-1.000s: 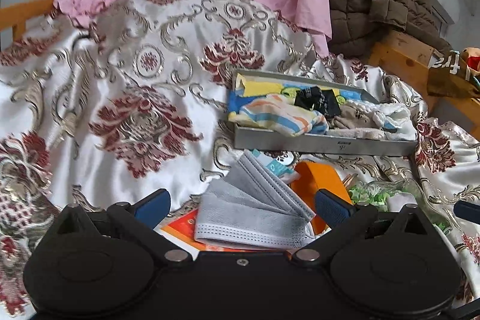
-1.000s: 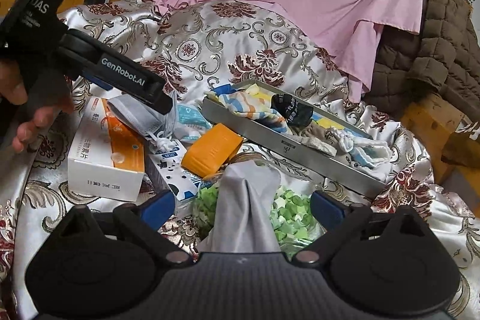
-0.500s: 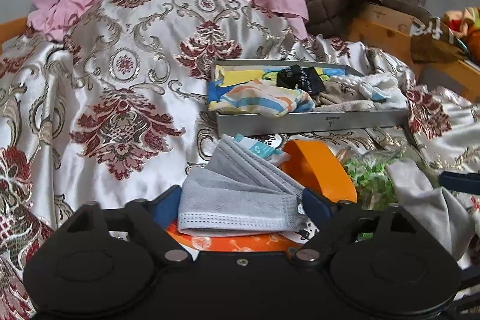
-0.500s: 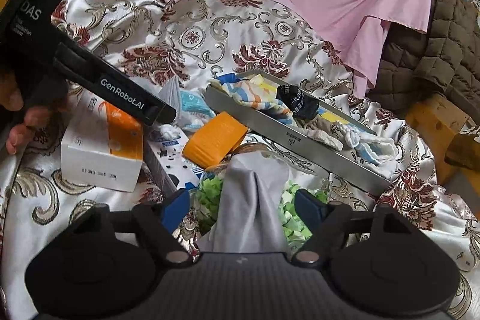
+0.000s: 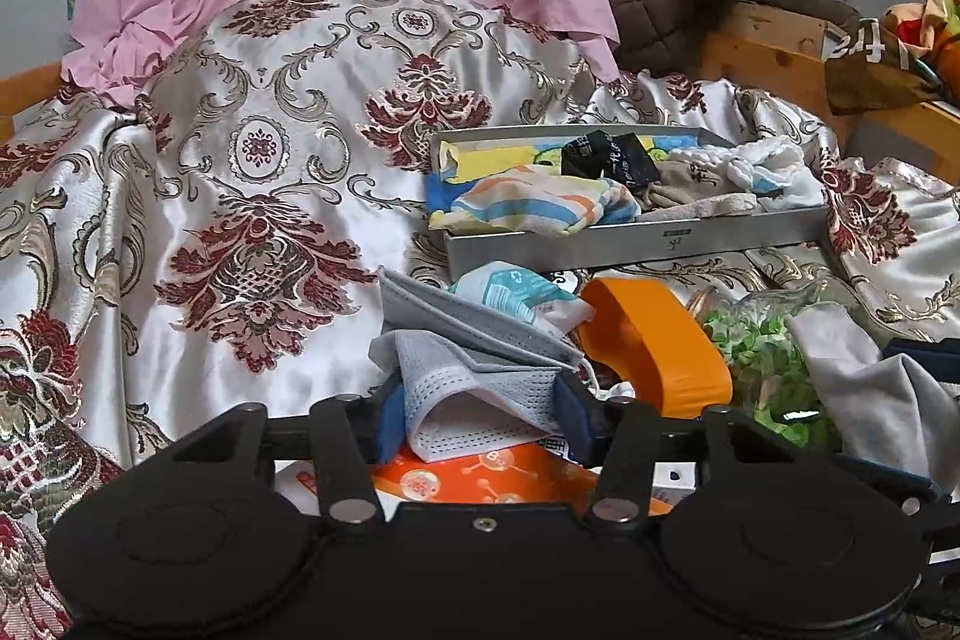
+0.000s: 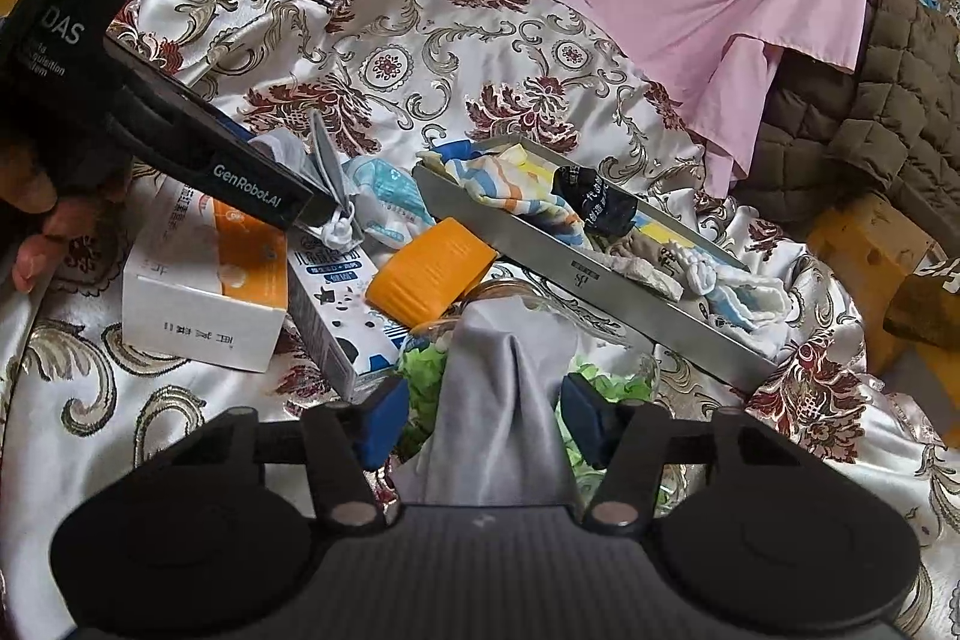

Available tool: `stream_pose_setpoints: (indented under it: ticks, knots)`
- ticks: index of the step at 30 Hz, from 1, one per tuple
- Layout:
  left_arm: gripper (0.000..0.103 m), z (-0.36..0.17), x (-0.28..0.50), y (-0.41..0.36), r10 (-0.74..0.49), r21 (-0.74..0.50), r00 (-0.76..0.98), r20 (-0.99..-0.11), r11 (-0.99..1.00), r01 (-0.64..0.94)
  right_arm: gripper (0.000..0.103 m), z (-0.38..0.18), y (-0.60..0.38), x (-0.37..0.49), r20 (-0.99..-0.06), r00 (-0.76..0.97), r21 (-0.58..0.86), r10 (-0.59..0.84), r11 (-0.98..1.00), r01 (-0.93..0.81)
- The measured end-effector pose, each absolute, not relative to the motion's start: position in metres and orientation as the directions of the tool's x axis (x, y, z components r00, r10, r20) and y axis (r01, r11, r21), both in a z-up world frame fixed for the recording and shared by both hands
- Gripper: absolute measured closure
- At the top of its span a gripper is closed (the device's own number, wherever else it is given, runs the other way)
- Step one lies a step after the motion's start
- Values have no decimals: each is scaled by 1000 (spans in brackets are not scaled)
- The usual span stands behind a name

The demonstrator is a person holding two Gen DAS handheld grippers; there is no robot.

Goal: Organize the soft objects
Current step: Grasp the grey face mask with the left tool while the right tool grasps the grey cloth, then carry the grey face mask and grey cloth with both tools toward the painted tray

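My left gripper has its blue pads pressed in on a grey face mask, which buckles between them, so I judge the pick-up step is in hand on this side. The mask sits over an orange-and-white box at the near edge of the brocade bedspread.

My right gripper is about half open. A grey cloth runs up between its fingers, but a clear gap shows on either side of it, so I read this as straddling, not gripping. The cloth drapes over a glass jar of green paper bits.

Further out, an orange block and a pale blue wrapped packet lie just behind the mask. Beyond them, toward the middle of the bedspread, stands the grey metal tray, already holding a striped cloth, a black sock and white knitted pieces.

Next, I think, the mask should be lifted clear of the box and carried over the tray's near wall. It is limp and may slip or snag the loose earloops. The right side needs to pinch down before any lift.
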State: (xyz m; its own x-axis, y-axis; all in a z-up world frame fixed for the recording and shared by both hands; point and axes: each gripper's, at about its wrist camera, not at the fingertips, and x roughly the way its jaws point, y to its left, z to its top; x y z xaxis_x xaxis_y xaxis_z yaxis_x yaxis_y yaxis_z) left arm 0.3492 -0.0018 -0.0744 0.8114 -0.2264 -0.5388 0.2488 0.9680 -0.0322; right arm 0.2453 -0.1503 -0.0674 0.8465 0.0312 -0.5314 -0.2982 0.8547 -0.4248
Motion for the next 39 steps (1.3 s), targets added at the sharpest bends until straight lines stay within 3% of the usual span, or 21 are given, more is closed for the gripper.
stream_pose_setpoints:
  ticks: [5,14,21,39]
  knots:
    - [62,-72,348,-1,-216,-33,821,-528,972,234,66,-67,-149,243,-523,852,-441,24,847,-295]
    - [70,-66,334,-13,-252,0,831,-496,957,291,89,-60,-147,238,-515,856,-423,42,856,-297]
    - [72,-53,313,-20,-287,15,845,-451,944,328,91,-40,-155,232,-460,885,-373,73,889,-267]
    - [72,31,256,-29,-305,-37,913,-272,951,307,91,65,-177,211,-191,972,-198,139,964,-177]
